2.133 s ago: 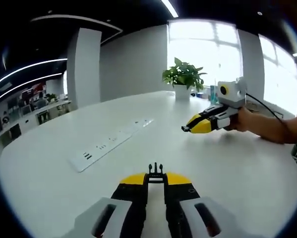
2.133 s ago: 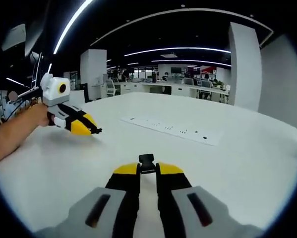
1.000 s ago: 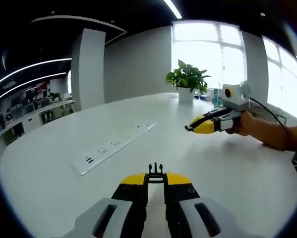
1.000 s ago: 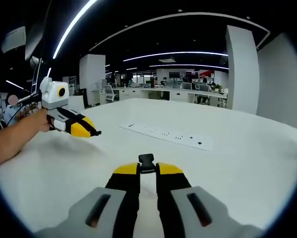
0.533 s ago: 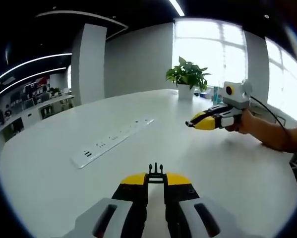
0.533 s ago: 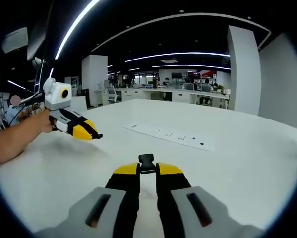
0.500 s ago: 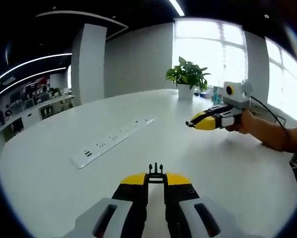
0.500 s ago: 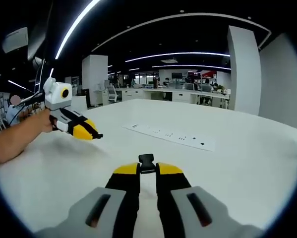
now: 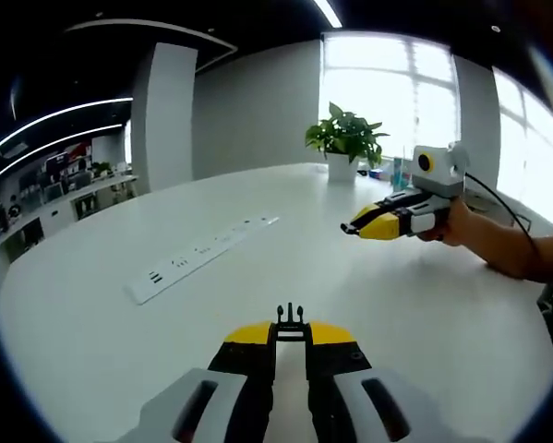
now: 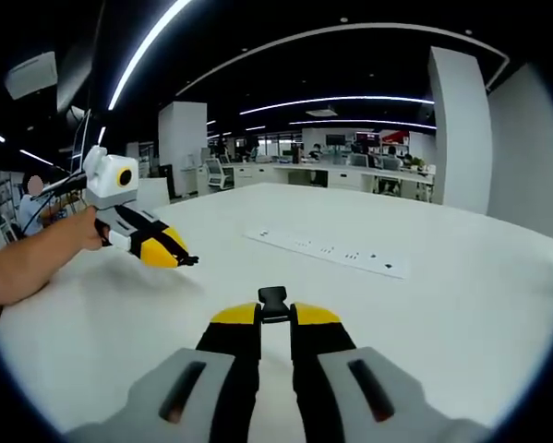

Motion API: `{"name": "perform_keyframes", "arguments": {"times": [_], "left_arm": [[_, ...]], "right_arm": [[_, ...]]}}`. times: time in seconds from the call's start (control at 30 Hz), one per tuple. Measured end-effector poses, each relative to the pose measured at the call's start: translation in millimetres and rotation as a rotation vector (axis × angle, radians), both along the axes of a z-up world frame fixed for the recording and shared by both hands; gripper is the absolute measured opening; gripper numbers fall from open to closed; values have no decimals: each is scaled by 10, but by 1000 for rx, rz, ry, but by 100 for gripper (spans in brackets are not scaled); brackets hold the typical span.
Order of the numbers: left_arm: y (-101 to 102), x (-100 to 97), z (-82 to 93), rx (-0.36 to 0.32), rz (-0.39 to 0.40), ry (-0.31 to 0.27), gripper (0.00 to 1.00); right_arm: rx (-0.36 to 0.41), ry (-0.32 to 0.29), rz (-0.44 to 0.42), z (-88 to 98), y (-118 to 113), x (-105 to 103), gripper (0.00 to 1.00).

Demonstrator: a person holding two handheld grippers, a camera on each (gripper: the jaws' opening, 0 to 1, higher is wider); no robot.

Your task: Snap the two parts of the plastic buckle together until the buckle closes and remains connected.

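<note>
The table has a smooth white top with a soft matt sheen. The two buckle parts, pronged and socket, look like black plastic. The power strip is white smooth plastic

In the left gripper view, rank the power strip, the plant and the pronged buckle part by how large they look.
1. Power strip, longest.
2. Plant, though it stands farther off, so its true size is unsure.
3. Pronged buckle part, smallest despite being nearest, held in the left tool.
</note>
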State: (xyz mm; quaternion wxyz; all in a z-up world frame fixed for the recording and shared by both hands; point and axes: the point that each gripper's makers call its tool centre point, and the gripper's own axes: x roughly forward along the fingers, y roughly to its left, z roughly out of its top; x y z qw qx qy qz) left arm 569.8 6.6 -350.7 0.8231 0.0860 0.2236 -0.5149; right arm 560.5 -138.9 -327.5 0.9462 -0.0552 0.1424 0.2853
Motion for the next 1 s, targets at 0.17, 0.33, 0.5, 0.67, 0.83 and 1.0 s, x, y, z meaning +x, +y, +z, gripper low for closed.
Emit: {"name": "perform_keyframes", "arguments": {"times": [0.17, 0.33, 0.5, 0.67, 0.83, 1.0], "left_arm": [[12, -16, -22, 10, 10, -21, 9], [-22, -110, -33, 10, -4, -13, 9], [-23, -185, -22, -8, -17, 3, 9], [40, -274, -57, -5, -6, 10, 9], [36, -361, -4, -33, 4, 11, 9], [17, -484, -21, -22, -9, 9, 10]], "right_arm": [[-8, 8, 5, -29, 11, -13, 10], [-11, 13, 4, -46, 10, -38, 10], [-10, 16, 6, -47, 14, -79, 10], [-7, 18, 12, -40, 37, -137, 10], [-14, 33, 5, -84, 44, -220, 10], [-10, 33, 15, -73, 84, -322, 10]]}}
